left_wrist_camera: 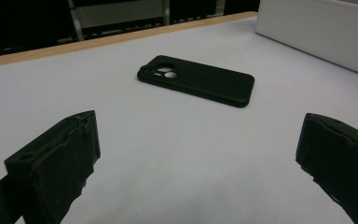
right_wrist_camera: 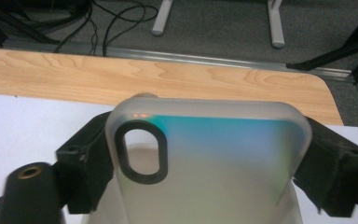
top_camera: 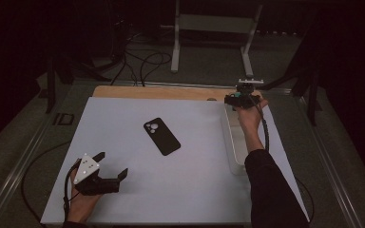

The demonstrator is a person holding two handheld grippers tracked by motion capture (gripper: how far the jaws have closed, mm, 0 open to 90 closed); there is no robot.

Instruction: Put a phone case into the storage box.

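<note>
The right gripper (right_wrist_camera: 209, 161) clamps a translucent phone case (right_wrist_camera: 209, 154) by its long edges, at two o'clock on the table (top_camera: 123, 199). It looks light, flexible and slippery. The left gripper (top_camera: 105, 173) stands open.

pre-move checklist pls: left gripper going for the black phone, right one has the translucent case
1. Left gripper open: ok, jaws spread wide.
2. Black phone ahead of the left gripper, nothing between: ok.
3. Phone flat on the white mat, camera side up: ok.
4. Right gripper shut on the translucent case: ok, a jaw at each long edge.
5. Case level in the grip: cannot tell.
6. White box clear of the phone: ok, off to the side.
</note>
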